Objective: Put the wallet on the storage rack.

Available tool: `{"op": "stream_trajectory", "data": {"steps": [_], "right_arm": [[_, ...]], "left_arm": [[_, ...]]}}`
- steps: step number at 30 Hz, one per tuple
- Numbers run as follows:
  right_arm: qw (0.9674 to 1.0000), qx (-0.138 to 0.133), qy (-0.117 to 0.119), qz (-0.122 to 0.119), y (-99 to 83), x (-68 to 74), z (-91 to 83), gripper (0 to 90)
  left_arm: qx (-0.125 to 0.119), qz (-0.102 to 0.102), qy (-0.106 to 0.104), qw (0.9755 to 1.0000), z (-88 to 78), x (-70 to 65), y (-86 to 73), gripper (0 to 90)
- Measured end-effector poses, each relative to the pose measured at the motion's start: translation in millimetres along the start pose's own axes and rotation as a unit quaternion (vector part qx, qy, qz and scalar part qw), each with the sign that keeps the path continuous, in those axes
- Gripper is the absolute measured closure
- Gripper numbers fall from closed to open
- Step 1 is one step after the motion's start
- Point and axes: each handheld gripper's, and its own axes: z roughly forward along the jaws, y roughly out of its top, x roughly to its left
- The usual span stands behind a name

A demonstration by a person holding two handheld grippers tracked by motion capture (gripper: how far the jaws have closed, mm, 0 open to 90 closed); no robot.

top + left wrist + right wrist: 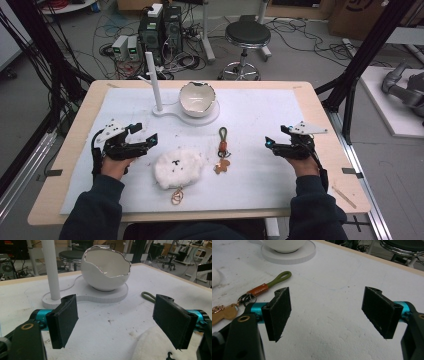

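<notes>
My left claw (148, 140) hovers just left of the plush (178, 168), its jaws spread wide with nothing between them, and my right claw (270, 144) hangs well to the plush's right, equally wide and equally empty. The plush lies at the near middle of the mat (260, 180), a soft white lump with a small ring (176, 196) touching its near edge; in the left gripper view its fuzzy edge (155, 345) sits just under my right-hand jaw. I judge the risk starts here: if I close from this side, the pads may pinch only loose fluff and the plush may slip free on the lift, or I may shove it across the mat instead of catching it. Just right of the plush lies the keychain (222, 150), its green loop (279, 278) pointing away from me; a sweep by either claw could snag that loop or drag the gold charm (222, 313) along. Beyond the plush stands the bowl (197, 98) on its white base (210, 117), with the post (154, 80) to its left. The bowl's jagged rim looks fragile, I think, so a high, careless carry could clip the post or tip the bowl.
</notes>
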Motion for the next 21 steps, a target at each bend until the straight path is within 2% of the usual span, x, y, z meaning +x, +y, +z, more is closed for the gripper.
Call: {"op": "stream_trajectory", "data": {"steps": [5,7,10,11,12,15,17,21], "right_arm": [[1.0000,0.001,0.005,0.003,-0.7,-1.2,1.3,23.8],[1.0000,0.000,0.006,0.004,-1.0,-2.4,1.8,23.8],[0.9999,0.002,0.005,0.011,-1.9,-3.0,1.3,23.9],[1.0000,0.001,0.004,0.008,-2.2,-3.3,0.9,23.9],[1.0000,0.001,0.005,0.008,-2.4,-2.9,0.2,23.9],[1.0000,0.001,0.003,0.007,-2.4,-2.5,-0.6,23.9],[0.9999,0.001,0.005,0.011,-2.3,-2.5,-0.6,24.0],[1.0000,0.005,0.004,0.007,-1.9,1.8,-2.2,24.1]], "left_arm": [[0.004,0.000,0.001,1.0000,1.2,-1.0,-0.4,20.1],[0.014,-0.001,-0.001,0.9999,3.0,-1.9,-1.4,20.4],[0.042,0.001,-0.008,0.9991,6.8,-3.9,-3.7,22.9],[0.042,0.001,-0.008,0.9991,6.8,-3.9,-3.7,23.1],[0.061,0.005,-0.016,0.9980,10.5,-5.1,-5.8,23.6],[0.094,0.009,-0.024,0.9953,17.1,-7.5,-9.8,24.9],[0.123,0.012,-0.012,0.9922,20.3,-9.3,-12.6,30.1],[0.129,0.006,-0.018,0.9915,21.9,-12.3,-15.3,31.6]]}}
